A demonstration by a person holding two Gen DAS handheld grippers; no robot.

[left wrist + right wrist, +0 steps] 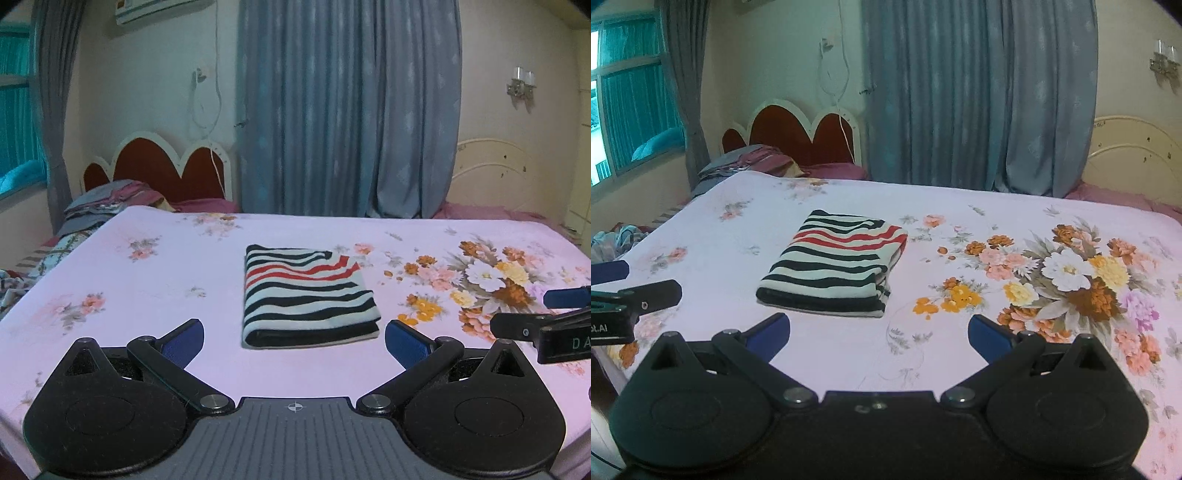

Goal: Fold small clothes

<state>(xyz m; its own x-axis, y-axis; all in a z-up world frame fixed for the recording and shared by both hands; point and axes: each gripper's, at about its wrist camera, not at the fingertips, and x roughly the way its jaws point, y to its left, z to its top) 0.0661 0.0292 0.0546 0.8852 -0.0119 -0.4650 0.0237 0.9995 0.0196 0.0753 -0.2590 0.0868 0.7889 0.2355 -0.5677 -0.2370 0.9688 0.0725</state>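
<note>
Lying near the middle of the bed [147,280], a striped garment [306,299] is seen folded into a flat rectangle – black, white and red bands on the flowered sheet. The left gripper [294,339] is held just before its near edge, fingers [184,341] spread wide and empty. The right gripper [879,336] is held nearer the big flower print [1075,280], fingers [990,338] spread as well – nothing is touched.
</note>
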